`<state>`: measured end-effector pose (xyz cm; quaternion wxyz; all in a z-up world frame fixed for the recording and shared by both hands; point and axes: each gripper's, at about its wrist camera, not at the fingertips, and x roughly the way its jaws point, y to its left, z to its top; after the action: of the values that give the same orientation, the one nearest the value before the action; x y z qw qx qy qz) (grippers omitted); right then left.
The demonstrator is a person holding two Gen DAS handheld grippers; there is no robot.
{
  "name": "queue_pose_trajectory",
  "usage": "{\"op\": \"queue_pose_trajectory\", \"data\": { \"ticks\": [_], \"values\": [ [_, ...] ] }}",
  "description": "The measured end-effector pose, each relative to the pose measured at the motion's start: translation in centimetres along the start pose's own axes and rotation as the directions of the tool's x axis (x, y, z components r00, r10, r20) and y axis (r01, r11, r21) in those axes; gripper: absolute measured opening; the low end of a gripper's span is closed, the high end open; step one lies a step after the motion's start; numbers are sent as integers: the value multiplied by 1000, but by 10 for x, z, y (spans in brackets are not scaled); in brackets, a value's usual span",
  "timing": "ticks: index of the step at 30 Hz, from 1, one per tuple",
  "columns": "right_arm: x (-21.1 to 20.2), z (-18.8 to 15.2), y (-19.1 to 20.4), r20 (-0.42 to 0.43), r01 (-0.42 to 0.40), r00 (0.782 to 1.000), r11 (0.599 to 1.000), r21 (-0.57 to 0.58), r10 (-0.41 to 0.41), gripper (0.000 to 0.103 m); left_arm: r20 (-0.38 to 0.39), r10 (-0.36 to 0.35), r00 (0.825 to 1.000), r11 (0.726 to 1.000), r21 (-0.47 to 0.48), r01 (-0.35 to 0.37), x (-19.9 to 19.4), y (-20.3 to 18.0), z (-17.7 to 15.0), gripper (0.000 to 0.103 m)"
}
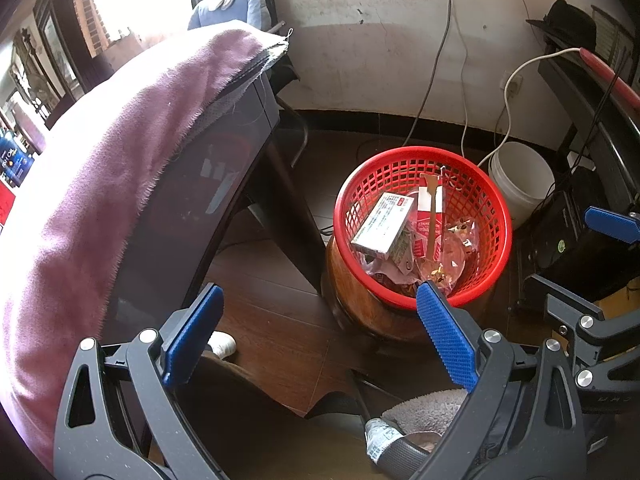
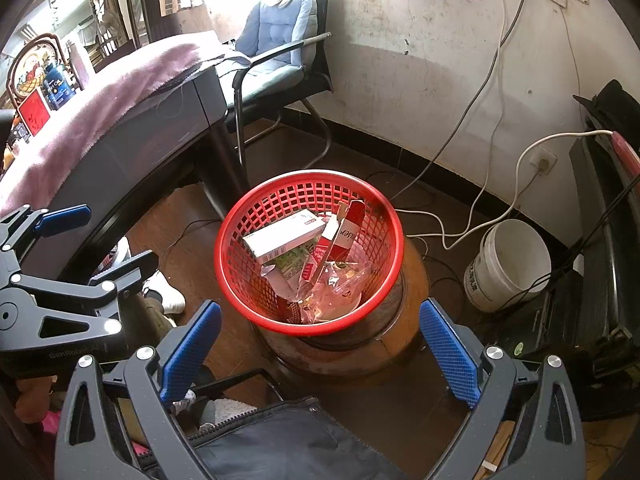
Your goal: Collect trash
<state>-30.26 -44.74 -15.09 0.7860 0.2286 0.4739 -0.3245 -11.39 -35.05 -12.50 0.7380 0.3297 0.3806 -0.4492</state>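
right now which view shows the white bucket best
The right wrist view: the white bucket shows nearly whole, rim to base. In the left wrist view only its upper part appears, behind the red basket.

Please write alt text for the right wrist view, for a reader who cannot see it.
A red basket holding boxes and wrappers sits on a wooden stool, beyond the open, empty right gripper. A white bucket stands to the right.
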Motion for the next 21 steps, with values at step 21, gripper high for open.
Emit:
{"op": "queue_pose_trajectory", "data": {
  "ticks": [21],
  "values": [
    [1, -1, 2, 1, -7, 1000, 1000, 9, 7, 97, -7, -1, 1000, 1000, 8, 1, 1, -4, -2, 94]
  ]
}}
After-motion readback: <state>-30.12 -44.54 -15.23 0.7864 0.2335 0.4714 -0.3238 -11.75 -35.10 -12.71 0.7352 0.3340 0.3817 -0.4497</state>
